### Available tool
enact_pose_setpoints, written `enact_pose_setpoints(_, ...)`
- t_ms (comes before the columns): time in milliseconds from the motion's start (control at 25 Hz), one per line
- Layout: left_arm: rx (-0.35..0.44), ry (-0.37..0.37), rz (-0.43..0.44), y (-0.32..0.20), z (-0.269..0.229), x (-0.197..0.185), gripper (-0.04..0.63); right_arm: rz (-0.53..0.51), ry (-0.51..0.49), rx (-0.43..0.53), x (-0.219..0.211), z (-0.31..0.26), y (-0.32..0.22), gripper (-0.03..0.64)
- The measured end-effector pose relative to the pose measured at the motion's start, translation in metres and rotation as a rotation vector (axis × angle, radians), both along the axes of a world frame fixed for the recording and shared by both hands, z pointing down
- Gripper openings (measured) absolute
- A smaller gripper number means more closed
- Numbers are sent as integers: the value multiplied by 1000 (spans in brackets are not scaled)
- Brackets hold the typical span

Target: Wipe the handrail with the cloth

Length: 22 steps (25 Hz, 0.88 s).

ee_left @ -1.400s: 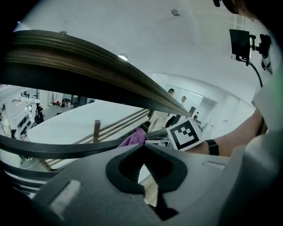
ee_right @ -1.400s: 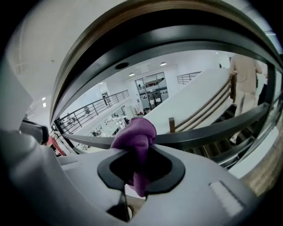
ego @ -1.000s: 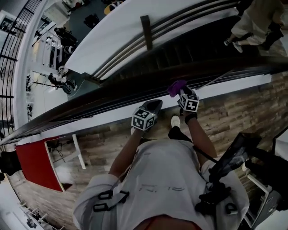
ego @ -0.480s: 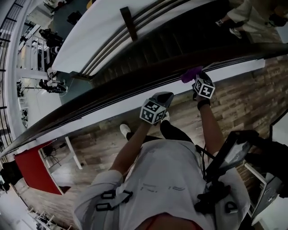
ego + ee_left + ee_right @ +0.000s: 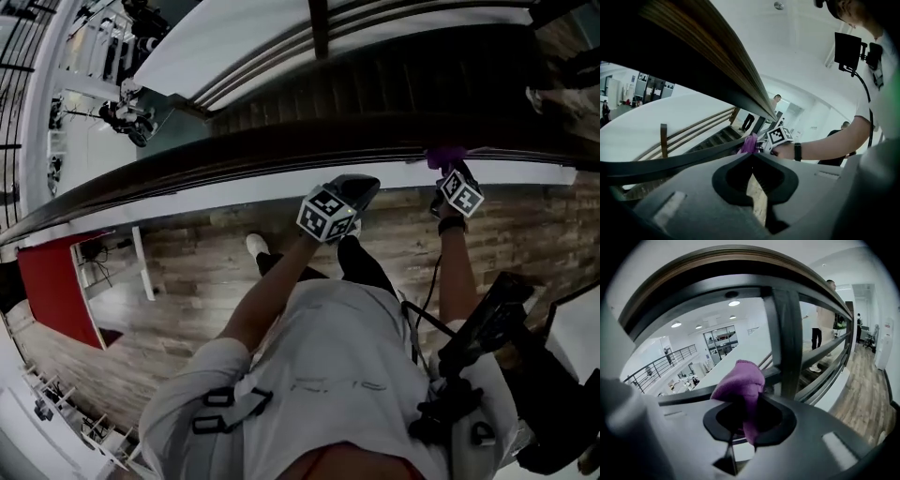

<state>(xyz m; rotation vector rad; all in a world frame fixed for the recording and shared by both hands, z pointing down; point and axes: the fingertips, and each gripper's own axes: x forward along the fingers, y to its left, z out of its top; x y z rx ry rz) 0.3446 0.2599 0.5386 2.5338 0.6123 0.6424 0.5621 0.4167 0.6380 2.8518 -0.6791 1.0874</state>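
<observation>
now my right gripper (image 5: 450,175), clamped on the purple cloth (image 5: 446,155), has slid further right along the handrail (image 5: 234,157) than a second ago. the cloth rests on the rail's top edge, well apart from my left gripper (image 5: 364,187), which is closed on nothing just beside the rail. i judge the wipe is under way, with more rail ahead.

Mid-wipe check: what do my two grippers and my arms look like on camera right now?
Both the left gripper and right gripper have grey bodies with black-rimmed jaw openings, each carrying a cube of black-and-white square markers. Arms are bare below a white short-sleeved shirt; a black wristband sits on the right wrist.
</observation>
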Motion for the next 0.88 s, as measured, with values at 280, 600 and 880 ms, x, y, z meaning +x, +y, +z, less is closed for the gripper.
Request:
enact_pose_setpoints(280, -27, -101, -251, -112, 39, -109, 0, -231, -135, 10, -145, 37, -124, 52)
enact_pose_setpoints(600, 24, -208, -662, -298, 79, -309, 0, -787, -293, 14, -386, 84, -373, 52)
enact_pose_setpoints(880, 47, -259, -996, -437, 93, -501, 0, -1122, -338, 57, -587, 106, -568, 52)
